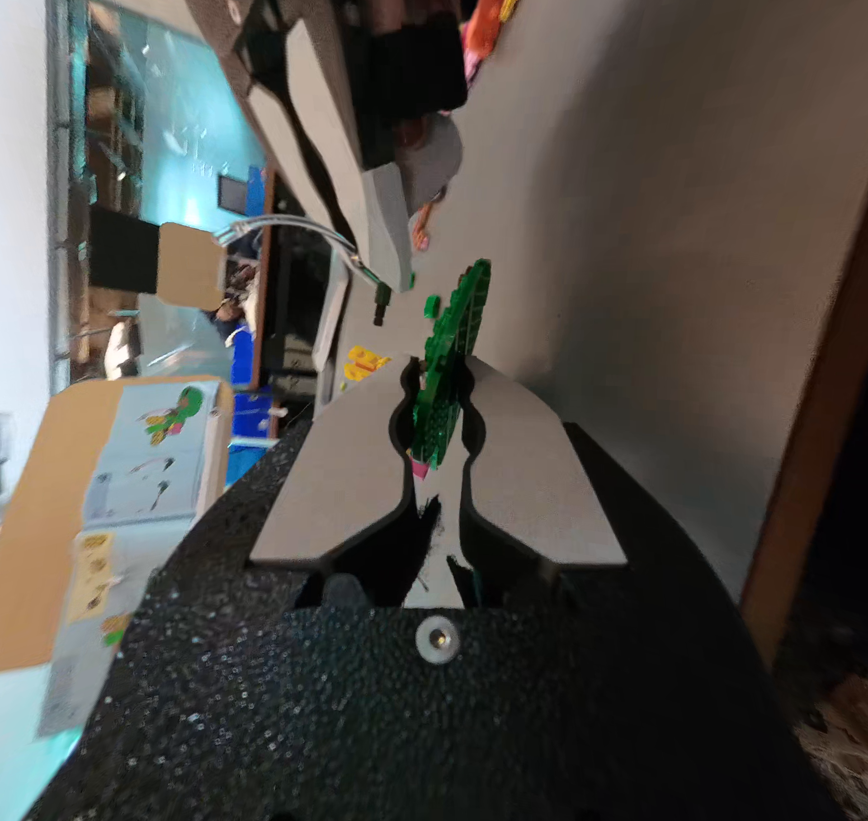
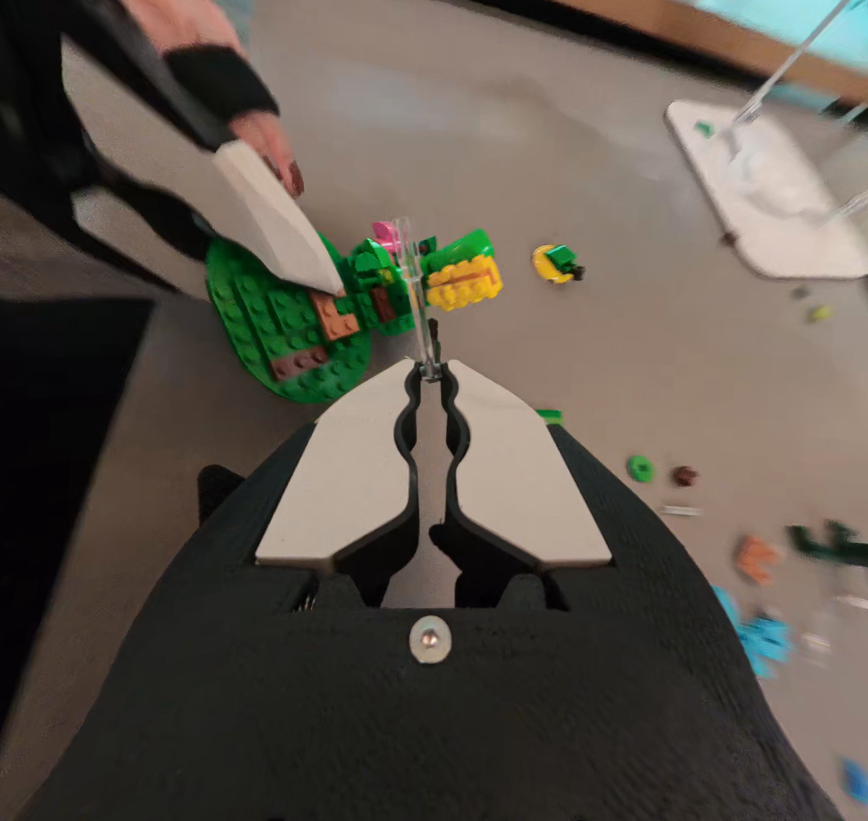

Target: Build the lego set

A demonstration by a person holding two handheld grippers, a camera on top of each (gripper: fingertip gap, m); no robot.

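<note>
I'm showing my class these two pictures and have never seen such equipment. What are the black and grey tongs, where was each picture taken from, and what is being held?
No robot here: a person holds a two-finger gripper in each hand, and a camera on each looks along its fingers. The left gripper, in its own view, grips the edge of the round green plate. The right wrist view shows that plate from above on the grey table, carrying a green and yellow Lego model, with the person's hand behind. The right gripper pinches a clear rod. Loose pieces, like a green round one, lie scattered.
</note>
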